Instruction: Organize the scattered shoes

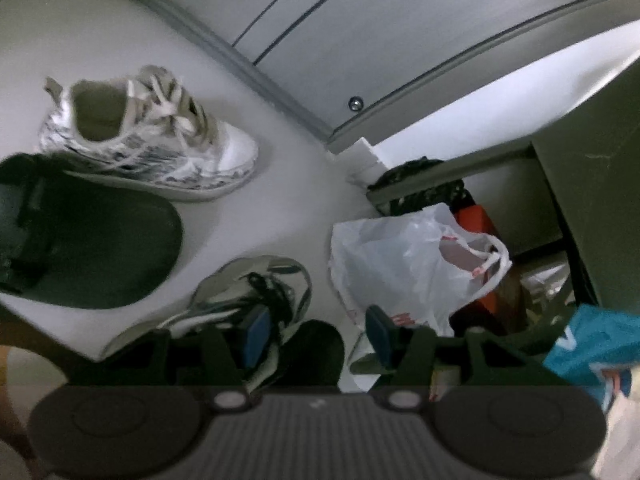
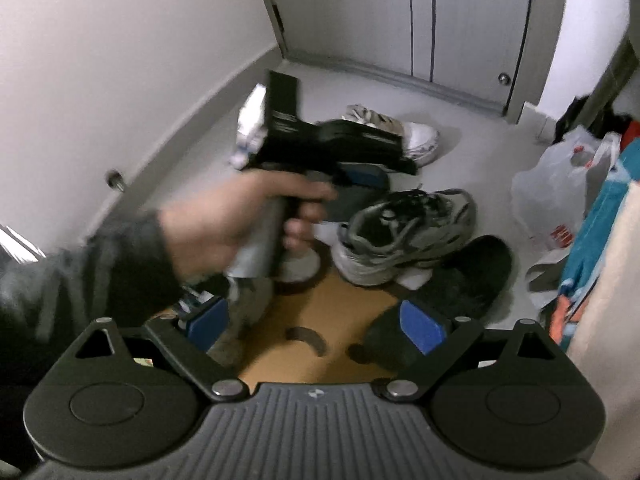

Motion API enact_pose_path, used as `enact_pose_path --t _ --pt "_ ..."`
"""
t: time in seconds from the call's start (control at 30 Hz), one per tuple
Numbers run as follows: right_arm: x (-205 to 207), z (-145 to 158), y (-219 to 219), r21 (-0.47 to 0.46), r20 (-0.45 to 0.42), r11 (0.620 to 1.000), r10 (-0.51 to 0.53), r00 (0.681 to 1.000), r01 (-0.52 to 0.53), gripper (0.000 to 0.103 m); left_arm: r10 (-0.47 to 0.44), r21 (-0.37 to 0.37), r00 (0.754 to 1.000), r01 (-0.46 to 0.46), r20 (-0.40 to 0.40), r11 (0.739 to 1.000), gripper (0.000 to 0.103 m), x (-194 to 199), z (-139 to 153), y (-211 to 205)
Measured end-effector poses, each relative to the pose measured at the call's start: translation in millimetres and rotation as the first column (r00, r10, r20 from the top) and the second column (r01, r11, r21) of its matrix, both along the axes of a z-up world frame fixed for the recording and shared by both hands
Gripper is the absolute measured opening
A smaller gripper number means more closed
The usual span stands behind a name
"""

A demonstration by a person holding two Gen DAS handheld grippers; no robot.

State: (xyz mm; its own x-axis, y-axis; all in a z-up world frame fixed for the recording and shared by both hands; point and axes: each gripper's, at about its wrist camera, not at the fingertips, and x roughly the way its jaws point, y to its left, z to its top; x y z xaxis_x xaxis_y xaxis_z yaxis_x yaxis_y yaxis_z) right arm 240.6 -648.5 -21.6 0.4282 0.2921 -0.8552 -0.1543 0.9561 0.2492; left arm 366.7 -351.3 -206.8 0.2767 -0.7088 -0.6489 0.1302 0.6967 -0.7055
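Left tongs (image 1: pixel 316 338) spread wide above the grey mesh lace-up sneaker (image 1: pixel 256 296) on the floor; right tongs (image 2: pixel 318 326) likewise spread, that sneaker (image 2: pixel 404 232) lying ahead, beside a black slipper (image 2: pixel 460 276)

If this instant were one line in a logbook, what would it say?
left gripper: open, over grey sneaker | right gripper: open, empty | white sneaker: on floor
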Motion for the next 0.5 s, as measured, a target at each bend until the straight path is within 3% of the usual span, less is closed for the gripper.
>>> enact_pose_path --t 0.17,0.33,0.5 --pt "0.6 1.1 -3.0 0.016 -0.003 1.000 -0.005 1.000 0.005 0.096 0.005 0.024 1.000 -0.005 -0.015 1.000 0.056 3.5 -15.5 -8.2" --pt "1.3 2.1 -6.0 0.032 -0.006 0.999 -0.011 1.000 0.011 0.096 -0.025 0.033 0.999 0.024 0.038 0.999 0.058 3.0 -25.8 -11.2" --pt "1.9 3.2 -9.0 0.048 -0.009 0.999 -0.016 1.000 0.016 0.096 -0.020 -0.001 1.000 0.020 -0.001 1.000 0.058 -1.1 -37.0 -5.3"
